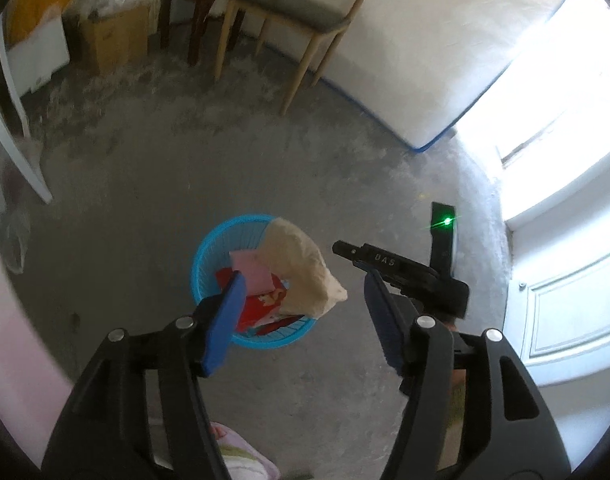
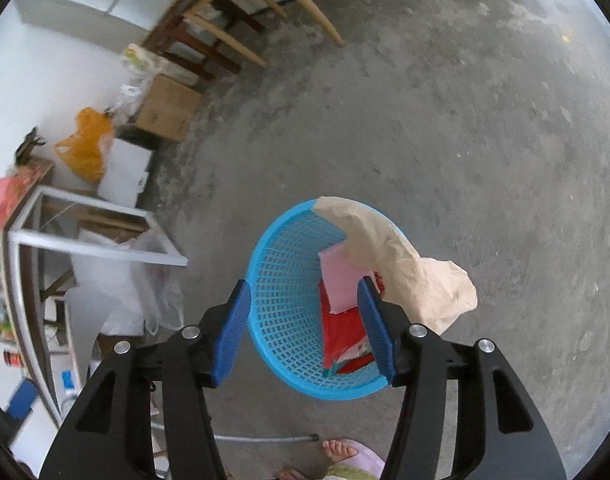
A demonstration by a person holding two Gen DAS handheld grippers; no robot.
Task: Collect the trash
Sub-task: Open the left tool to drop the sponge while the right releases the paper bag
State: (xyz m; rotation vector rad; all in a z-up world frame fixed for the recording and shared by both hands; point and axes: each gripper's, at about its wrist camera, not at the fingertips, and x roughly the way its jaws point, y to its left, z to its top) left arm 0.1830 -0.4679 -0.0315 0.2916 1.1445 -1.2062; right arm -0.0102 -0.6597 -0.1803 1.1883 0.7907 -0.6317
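The beige bag [image 2: 401, 264] hides part of the blue basket [image 2: 281, 280] rim and the red packets [image 2: 345, 332] under it. Bottom edge cuts off a bare foot [image 2: 339, 449]. Shelf clutter [image 2: 9, 320] at left is too blurred to ID, maybe jars.

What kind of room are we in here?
Probably a lived-in home room used partly for storage: bare concrete floor, wooden chair against the wall, cardboard box and plastic bags in the corner, a blue trash basket on the floor.

Bare home storeroom, concrete floor [image 2: 465, 140], wooden chairs [image 1: 289, 12], cardboard box [image 2: 169, 112], plastic bags [image 2: 87, 148]
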